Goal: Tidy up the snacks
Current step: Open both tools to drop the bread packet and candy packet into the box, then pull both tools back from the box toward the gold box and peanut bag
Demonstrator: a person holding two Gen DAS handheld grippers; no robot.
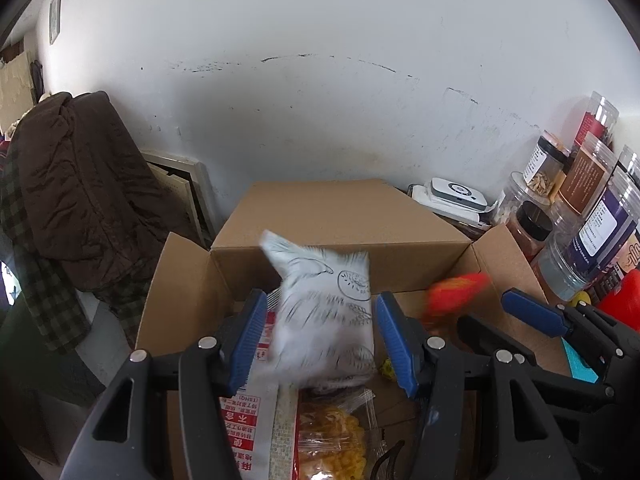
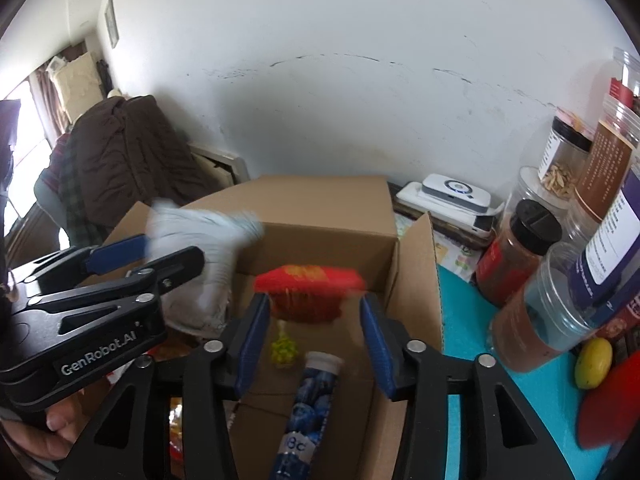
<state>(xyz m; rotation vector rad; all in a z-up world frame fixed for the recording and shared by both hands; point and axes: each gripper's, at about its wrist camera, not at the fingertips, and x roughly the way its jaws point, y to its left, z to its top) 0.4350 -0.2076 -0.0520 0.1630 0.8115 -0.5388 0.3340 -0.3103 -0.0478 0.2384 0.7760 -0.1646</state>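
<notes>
Over an open cardboard box [image 1: 400, 240], the left gripper [image 1: 320, 336] stands with its jaws parted and a blurred white snack bag [image 1: 324, 312] between them, clear of the blue pads on both sides. Beside it the right gripper [image 2: 312, 340] is likewise parted, a blurred red packet [image 2: 310, 292] just ahead of its tips, apparently untouched. Only the right wrist view shows a blue tube [image 2: 308, 404] and small yellow candy [image 2: 285, 349] on the box floor; the left view alone shows a red-and-white packet [image 1: 244, 420] and yellow snack bag [image 1: 332, 436].
</notes>
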